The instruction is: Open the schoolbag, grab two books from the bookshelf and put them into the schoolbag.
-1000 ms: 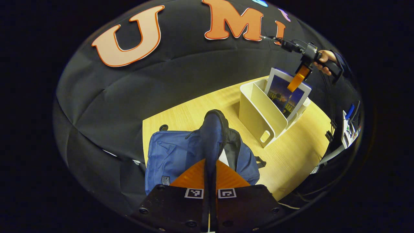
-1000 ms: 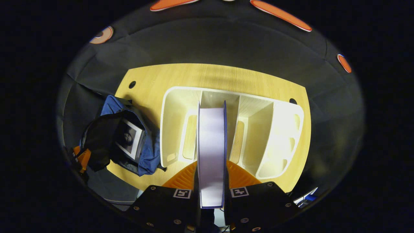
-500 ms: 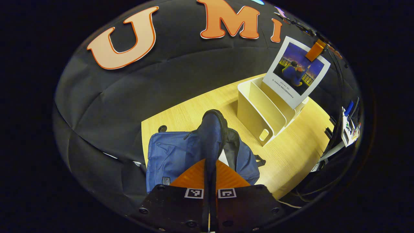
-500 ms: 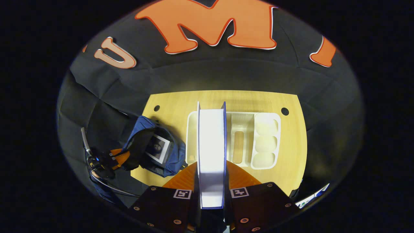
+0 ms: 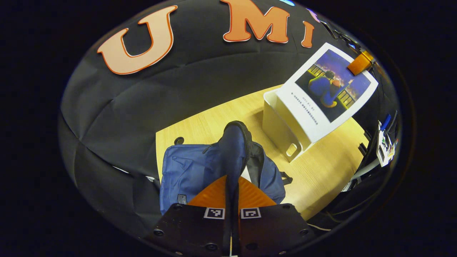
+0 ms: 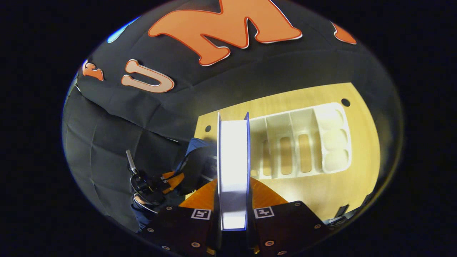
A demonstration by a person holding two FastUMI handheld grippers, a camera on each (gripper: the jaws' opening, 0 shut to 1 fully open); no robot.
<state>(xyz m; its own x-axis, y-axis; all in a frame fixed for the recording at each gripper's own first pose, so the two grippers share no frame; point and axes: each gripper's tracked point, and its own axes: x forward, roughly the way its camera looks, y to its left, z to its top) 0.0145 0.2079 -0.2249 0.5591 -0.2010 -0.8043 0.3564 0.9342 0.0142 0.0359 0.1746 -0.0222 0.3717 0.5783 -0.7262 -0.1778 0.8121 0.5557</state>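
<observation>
The blue schoolbag (image 5: 185,171) lies on the wooden table (image 5: 321,171). My left gripper (image 5: 232,182) is shut on its raised zip flap (image 5: 234,142), which keeps the mouth open; a pale corner of something (image 5: 245,175) shows inside. In the left gripper view, a book (image 5: 326,91) with a blue picture cover hangs tilted above the white bookshelf (image 5: 282,128), held at its top corner by my right gripper (image 5: 360,62). In the right gripper view, my right gripper (image 6: 232,182) is shut on that book's page edge (image 6: 232,160). Below are the bookshelf (image 6: 303,142), the schoolbag (image 6: 194,157) and my left gripper (image 6: 167,178).
The bookshelf compartments that I can see hold no books. A round cable hole (image 5: 179,140) sits in the table behind the bag, and another (image 6: 345,102) beyond the shelf. Cables and a small stand with a blue pen (image 5: 383,142) are off the table's right edge.
My right gripper has lifted the book up out of the bookshelf, tilted it and carried it towards the bag. My left gripper has kept the flap held up in place.
</observation>
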